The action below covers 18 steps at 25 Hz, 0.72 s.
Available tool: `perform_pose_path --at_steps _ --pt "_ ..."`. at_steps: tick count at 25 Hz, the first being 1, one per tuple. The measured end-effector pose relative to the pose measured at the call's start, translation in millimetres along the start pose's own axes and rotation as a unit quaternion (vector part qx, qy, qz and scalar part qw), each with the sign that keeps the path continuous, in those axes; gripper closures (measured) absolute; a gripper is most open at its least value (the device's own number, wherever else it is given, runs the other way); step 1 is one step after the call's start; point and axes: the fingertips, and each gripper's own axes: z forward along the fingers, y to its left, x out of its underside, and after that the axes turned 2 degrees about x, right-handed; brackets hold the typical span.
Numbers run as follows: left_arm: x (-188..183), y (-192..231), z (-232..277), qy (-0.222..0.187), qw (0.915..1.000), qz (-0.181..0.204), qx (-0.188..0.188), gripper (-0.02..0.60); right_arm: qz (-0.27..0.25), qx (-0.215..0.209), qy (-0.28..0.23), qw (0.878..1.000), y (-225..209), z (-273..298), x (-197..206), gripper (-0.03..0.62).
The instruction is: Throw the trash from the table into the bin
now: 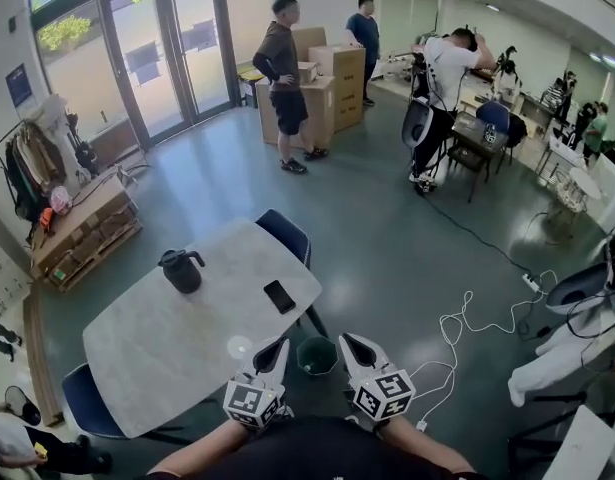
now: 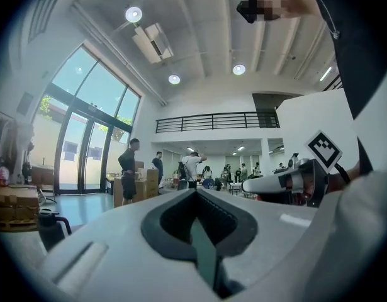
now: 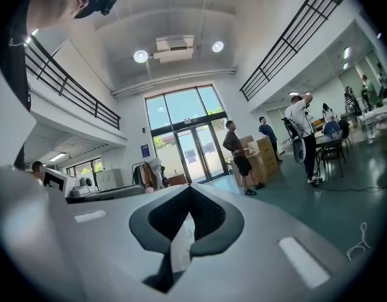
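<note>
A white scrap like tissue paper is pinched in my right gripper, which is shut on it. In the head view this right gripper hangs just right of the small dark bin on the floor by the table's near corner. My left gripper is over the near edge of the pale table, left of the bin. Its jaws are shut, and only a thin dark strip shows at the seam of the left gripper. A small clear round thing lies on the table beside it.
A black jug and a dark phone sit on the table. Blue chairs stand at the far side and near left. White cables trail on the floor to the right. Several people stand far off near cardboard boxes.
</note>
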Motion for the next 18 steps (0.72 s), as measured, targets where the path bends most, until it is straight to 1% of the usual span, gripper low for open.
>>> perform_pose_path --at_steps 3,6,12,18 --pt "2.3 -5.9 1.4 0.002 0.9999 0.007 0.009 0.581 0.0 0.005 -0.003 1.0 0.5 -3.1 1.5 0.571" --pt "7.8 -9.7 3.9 0.006 0.9999 0.002 0.01 0.581 0.001 0.015 0.0 1.0 -4.0 -6.3 5.6 0.571" --pt "11.4 -15.2 9.7 0.015 0.9999 -0.005 0.005 0.581 0.002 0.023 0.0 1.0 -10.8 -12.5 4.2 0.571" --pt "14.5 -21.1 15.3 0.017 0.9998 -0.003 -0.005 0.581 -0.013 0.032 -0.002 0.999 -15.4 -22.3 6.3 0.571"
